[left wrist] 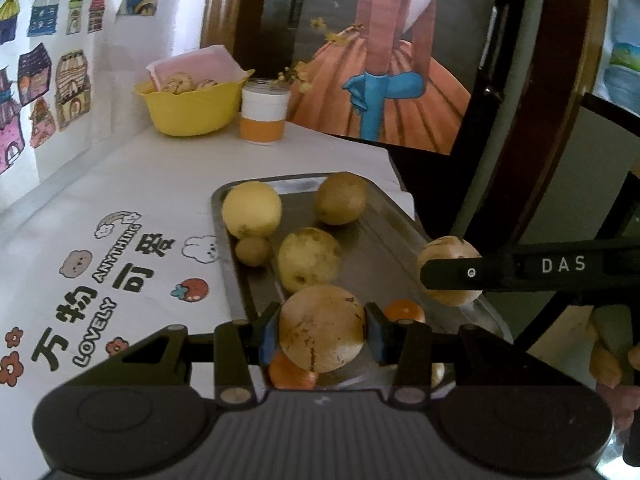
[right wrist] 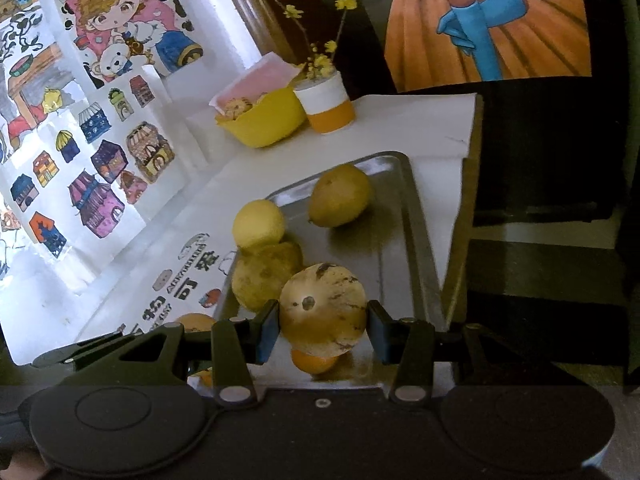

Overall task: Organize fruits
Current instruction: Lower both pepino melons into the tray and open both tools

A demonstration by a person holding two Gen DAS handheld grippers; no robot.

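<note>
Jaws of left gripper and right gripper each clamping a round pear.

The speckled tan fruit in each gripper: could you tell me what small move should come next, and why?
Probably lower the right gripper and set its speckled tan round fruit on the bare far-right floor of the metal tray. Both jaws are shut on fruit above the tray, and only that corner looks free.

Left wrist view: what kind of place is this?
Probably a home or child's room: coloured cartoon drawings on the wall, a white printed table cover with cartoon stickers, and a yellow plastic snack bowl behind the metal fruit tray.
</note>
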